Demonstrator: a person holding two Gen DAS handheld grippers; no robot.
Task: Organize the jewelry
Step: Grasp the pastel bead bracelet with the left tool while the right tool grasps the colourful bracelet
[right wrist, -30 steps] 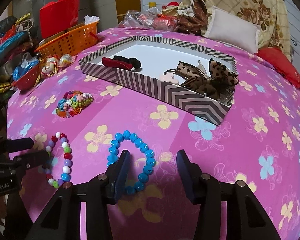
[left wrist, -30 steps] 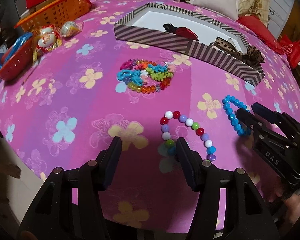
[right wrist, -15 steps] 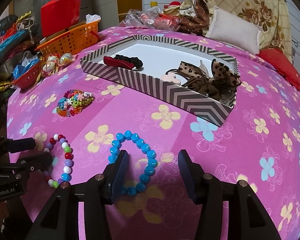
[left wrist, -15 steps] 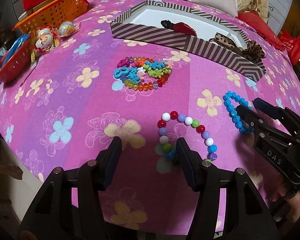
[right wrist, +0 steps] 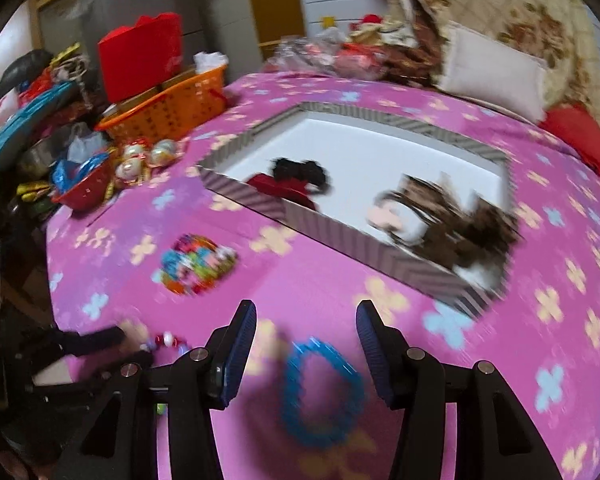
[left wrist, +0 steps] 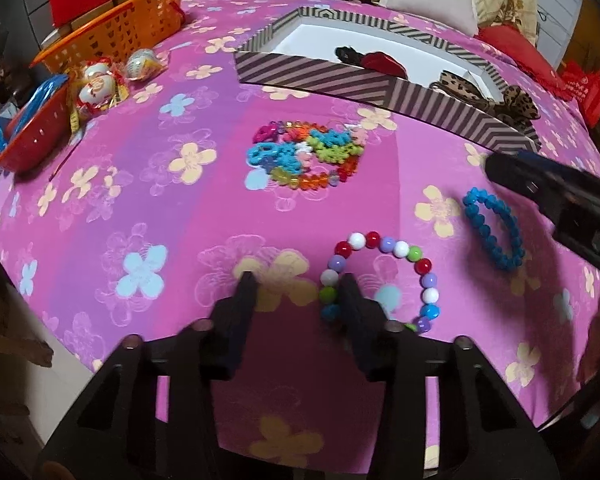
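Over on the far left sit an orange basket (left wrist: 116,36) and a red bowl (left wrist: 28,140), with wrapped sweets (left wrist: 100,88) between them. Moving right, a heap of colourful bead jewelry (left wrist: 306,156) lies on the pink flowered cloth (left wrist: 140,200), near the striped box (left wrist: 340,80) that already holds hair ties and a leopard bow (left wrist: 488,92).

Nearer the edge, the left gripper (left wrist: 296,284) stands spread, its right finger lying inside the multicoloured bead bracelet (left wrist: 380,280) and its left finger outside, so the bead string sits between them, not yet pinched. Further right, the blue bead bracelet (left wrist: 492,232) lies flat on the cloth; the right gripper (right wrist: 304,316) hovers above it with fingers apart, holding nothing.

Round beads may roll out of a shallow pinch, and the bracelet could slip off the near table edge. The right wrist view is smeared, suggesting a quick motion that might miss the blue loop.

No writing is legible; the markings on the right gripper's body are too blurred.
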